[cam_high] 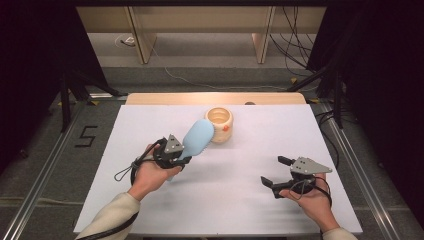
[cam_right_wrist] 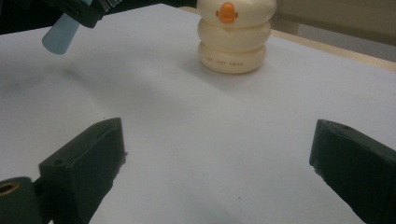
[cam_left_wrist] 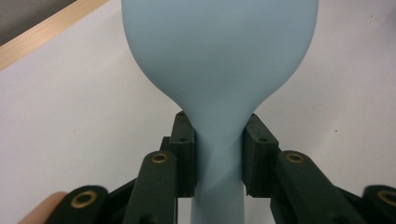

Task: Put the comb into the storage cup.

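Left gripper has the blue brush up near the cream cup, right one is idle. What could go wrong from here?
1. The left gripper pinches the brush only at its narrow neck, the wide head far out front; it might pivot or slip.
2. The brush head sits close by the cup, which stands free on the table; a nudge could tip or slide it.
3. The right gripper rests open, away from the cup, so nothing steadies it.

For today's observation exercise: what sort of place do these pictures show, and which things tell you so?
Probably a lab or recording workspace, not a home: a white table set apart on a bare floor, loose cables trailing behind it, and a taped number five marking the floor.
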### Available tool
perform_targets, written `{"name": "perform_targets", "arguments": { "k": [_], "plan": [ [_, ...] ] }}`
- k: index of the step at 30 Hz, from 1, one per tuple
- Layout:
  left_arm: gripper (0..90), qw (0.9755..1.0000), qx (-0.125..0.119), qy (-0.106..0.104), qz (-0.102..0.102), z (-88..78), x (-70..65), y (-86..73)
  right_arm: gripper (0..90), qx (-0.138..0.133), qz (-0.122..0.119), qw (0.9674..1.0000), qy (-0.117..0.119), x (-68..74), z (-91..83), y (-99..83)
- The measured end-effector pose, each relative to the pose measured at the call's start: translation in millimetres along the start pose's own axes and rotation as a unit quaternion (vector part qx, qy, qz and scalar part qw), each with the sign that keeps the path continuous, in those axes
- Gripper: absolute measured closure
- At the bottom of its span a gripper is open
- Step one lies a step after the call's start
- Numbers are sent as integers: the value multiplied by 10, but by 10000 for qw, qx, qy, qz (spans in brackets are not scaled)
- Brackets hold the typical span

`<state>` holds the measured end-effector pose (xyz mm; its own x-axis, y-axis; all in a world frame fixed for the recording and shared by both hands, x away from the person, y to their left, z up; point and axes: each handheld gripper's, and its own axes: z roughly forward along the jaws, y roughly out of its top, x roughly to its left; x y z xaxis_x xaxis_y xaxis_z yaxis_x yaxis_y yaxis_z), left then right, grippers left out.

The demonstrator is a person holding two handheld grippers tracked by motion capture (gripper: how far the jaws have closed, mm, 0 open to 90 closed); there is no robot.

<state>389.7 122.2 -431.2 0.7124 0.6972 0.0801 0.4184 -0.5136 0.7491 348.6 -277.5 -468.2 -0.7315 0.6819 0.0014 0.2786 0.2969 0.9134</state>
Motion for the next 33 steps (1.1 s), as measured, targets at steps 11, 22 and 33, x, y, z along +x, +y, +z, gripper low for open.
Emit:
{"name": "perform_targets", "arguments": {
  "k": [11, 22, 33],
  "plan": [
    [695, 9999, -111, 11, 72, 5, -32, 15, 41, -56, 16, 10000, -6, 9, 2, 14],
    [695, 9997, -230, 5, 57, 9, -55, 32, 36, -131, 77, 9999, 3, 23, 4, 35],
    [695, 9993, -358, 58, 108, 33, -96, 48, 36, -235, 116, 9997, -16, 32, 2, 63]
  ]
}}
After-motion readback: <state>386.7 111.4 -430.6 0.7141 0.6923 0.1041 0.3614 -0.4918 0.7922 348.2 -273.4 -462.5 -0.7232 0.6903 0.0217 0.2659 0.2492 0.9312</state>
